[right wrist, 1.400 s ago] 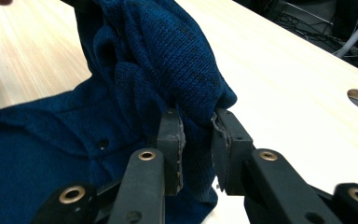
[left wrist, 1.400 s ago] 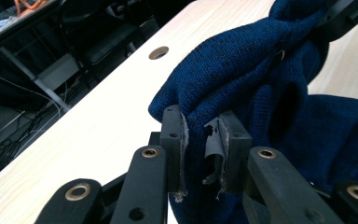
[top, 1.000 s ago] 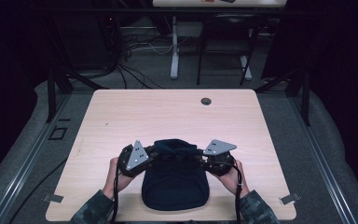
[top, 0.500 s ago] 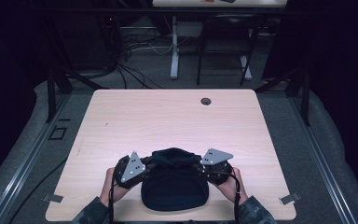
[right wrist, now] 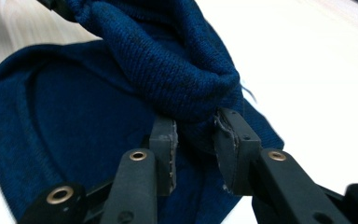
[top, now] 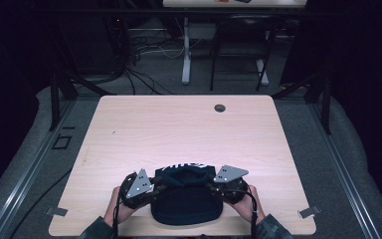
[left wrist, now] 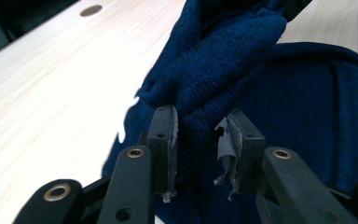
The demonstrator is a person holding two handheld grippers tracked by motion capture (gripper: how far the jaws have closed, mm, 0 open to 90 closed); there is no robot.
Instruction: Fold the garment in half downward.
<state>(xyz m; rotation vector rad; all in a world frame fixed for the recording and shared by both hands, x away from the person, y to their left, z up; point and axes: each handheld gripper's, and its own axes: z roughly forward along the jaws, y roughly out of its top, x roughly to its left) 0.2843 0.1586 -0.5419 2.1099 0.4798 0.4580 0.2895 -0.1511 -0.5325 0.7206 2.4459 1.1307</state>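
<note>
Down at the bottom middle of the high view, a dark navy knitted hat [top: 185,199] lies on the pale wood-grain tabletop [top: 179,134], close to its near edge. Its shape is a rounded dome below, with a thick ribbed cuff bunched and lifted along the top. The left claw [top: 154,188] comes in from the left of the hat, the right claw [top: 214,186] from the right, each topped by a grey three-cornered plate. In the left gripper view the left claw [left wrist: 199,140] pinches a fold of the coarse knit [left wrist: 223,60] between its worn grey pads, the fabric rising into the upper middle of the frame. In the right gripper view the right claw [right wrist: 193,142] likewise pinches the rolled cuff [right wrist: 168,60]. A small round dark hole [top: 220,108] sits in the tabletop's upper right.
</note>
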